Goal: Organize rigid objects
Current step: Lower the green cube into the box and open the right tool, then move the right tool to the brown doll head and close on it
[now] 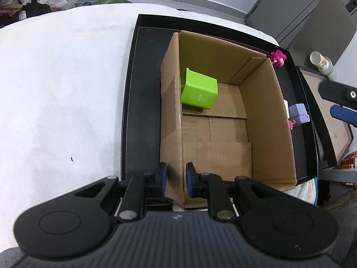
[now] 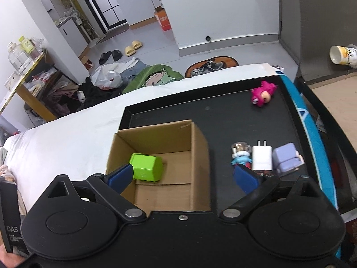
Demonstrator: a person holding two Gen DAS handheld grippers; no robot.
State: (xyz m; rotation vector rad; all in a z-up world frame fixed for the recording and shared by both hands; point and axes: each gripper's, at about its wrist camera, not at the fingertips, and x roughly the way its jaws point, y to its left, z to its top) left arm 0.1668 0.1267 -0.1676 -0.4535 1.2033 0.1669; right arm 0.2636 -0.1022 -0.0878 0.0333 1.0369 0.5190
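The black tray (image 2: pixel 223 116) lies ahead of and below both grippers, and inside it, on the left gripper's side, stands the open cardboard box (image 1: pixel 267 116). The left gripper (image 1: pixel 176 179) is nipped onto the box's near-left wall, one pad outside and one inside, with only the cardboard between them, so it seems to be steadying the box.

The right gripper (image 2: pixel 181 177) hangs spread wide with nothing between its fingers, above the box's near edge. In the box, ahead and to its left, rests a green plastic container (image 2: pixel 147 167), tipped on its side against the left wall.

The loose pieces sit on the bare tray floor just ahead and to the right of the right gripper: a lilac block-shaped toy (image 2: pixel 286 158), a white plug charger (image 2: pixel 261 158) with its prongs pointing away, and a small blue figurine (image 2: pixel 240 158), side by side. A pink plush-like toy (image 2: pixel 263 93) lies farther ahead, well apart. The right gripper is clearly nearer to all of these, so the next pick probably falls to it, reaching right and forward.
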